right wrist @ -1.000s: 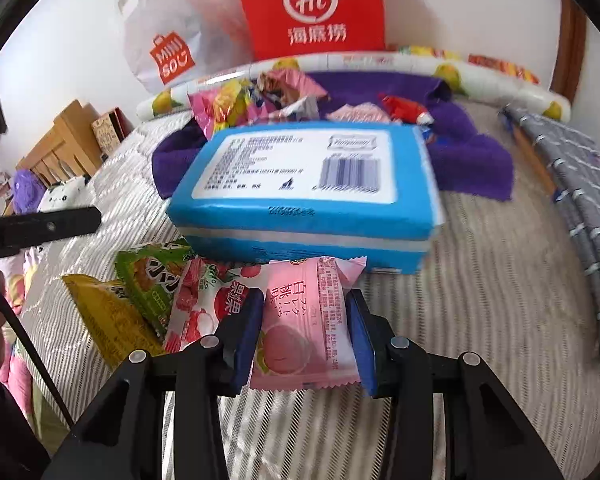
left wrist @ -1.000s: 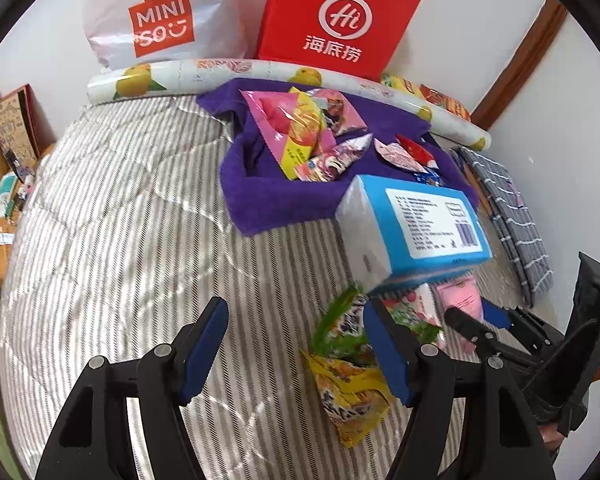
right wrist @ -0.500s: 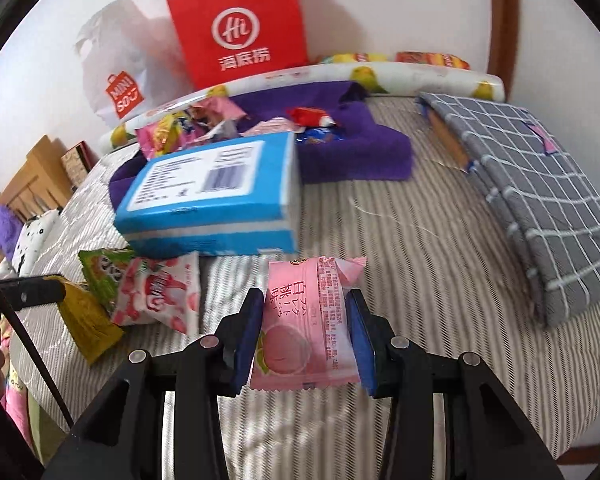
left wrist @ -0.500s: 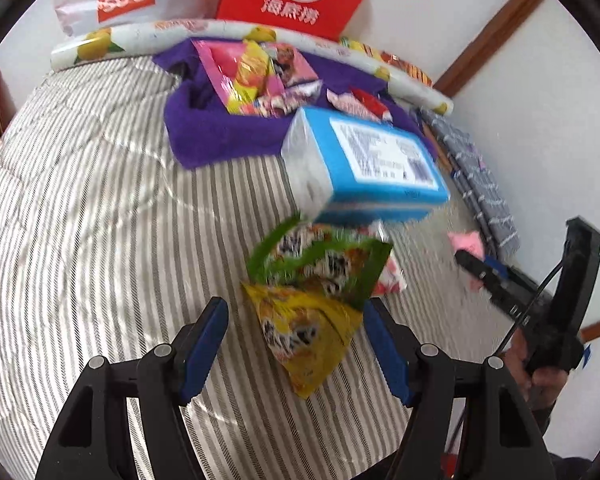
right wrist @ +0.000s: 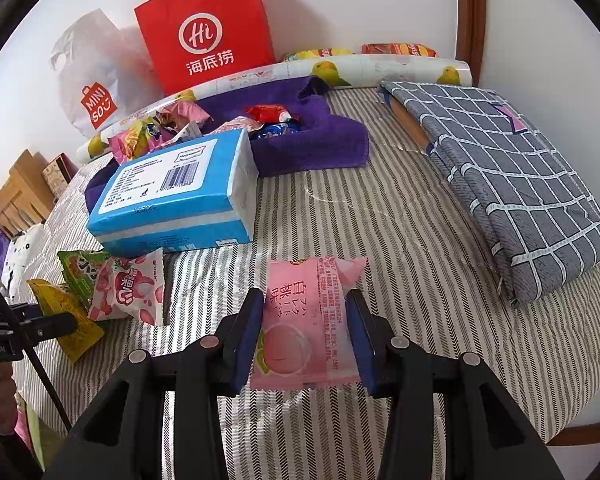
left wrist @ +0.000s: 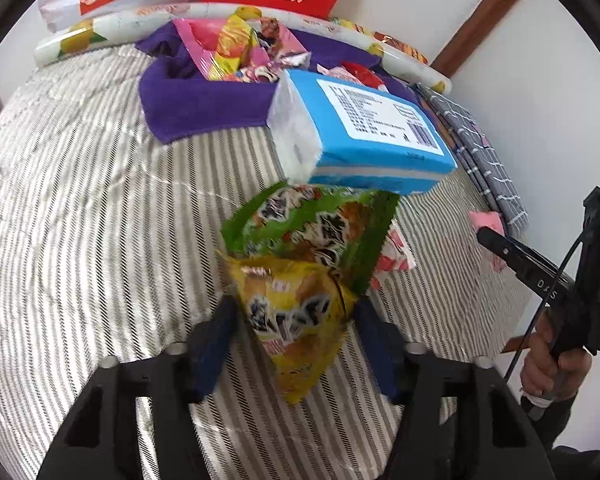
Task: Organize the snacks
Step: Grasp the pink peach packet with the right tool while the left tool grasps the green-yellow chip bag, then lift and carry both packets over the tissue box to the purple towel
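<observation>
My right gripper point(right wrist: 306, 334) is clamped on a pink peach snack packet point(right wrist: 306, 320), held above the striped bed cover point(right wrist: 380, 220). My left gripper point(left wrist: 296, 344) straddles a yellow snack bag point(left wrist: 296, 312) lying on the cover, its fingers spread on either side with gaps showing. A green snack bag point(left wrist: 312, 228) overlaps it, just in front of the blue tissue pack point(left wrist: 364, 132). More snacks sit on the purple towel point(left wrist: 196, 100).

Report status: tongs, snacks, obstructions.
Left tongs closing around yellow snack packet, grip unconfirmed. Right tongs shut on pink peach snack. Blue tissue pack beside loose snacks.
</observation>
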`<control>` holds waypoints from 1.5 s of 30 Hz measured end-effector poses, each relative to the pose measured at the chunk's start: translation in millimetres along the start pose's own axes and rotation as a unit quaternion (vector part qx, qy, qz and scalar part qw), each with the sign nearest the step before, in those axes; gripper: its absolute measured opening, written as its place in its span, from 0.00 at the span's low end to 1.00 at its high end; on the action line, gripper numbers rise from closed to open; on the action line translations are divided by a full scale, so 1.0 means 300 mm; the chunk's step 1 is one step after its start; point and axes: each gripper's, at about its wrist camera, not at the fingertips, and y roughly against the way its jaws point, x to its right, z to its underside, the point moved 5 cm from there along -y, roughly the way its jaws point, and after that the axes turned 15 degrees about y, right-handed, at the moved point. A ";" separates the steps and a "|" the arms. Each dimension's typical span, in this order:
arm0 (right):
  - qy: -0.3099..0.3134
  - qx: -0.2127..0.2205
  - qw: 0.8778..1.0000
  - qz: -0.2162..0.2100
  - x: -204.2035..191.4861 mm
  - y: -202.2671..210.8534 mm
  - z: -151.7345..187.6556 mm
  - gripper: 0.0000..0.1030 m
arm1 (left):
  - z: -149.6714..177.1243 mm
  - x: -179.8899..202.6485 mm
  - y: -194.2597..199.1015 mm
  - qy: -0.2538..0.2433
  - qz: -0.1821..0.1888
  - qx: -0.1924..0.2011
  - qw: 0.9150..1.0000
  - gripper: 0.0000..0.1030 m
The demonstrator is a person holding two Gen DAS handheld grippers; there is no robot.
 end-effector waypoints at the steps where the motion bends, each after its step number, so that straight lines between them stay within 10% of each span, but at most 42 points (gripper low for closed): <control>1: 0.000 0.001 1.000 0.000 -0.002 0.003 -0.001 0.41 | 0.001 0.001 0.004 0.000 0.002 0.000 1.000 0.49; 45: 0.051 0.095 0.994 -0.026 -0.193 0.296 -0.239 0.41 | -0.199 0.192 0.339 -0.055 0.045 0.086 0.994 0.45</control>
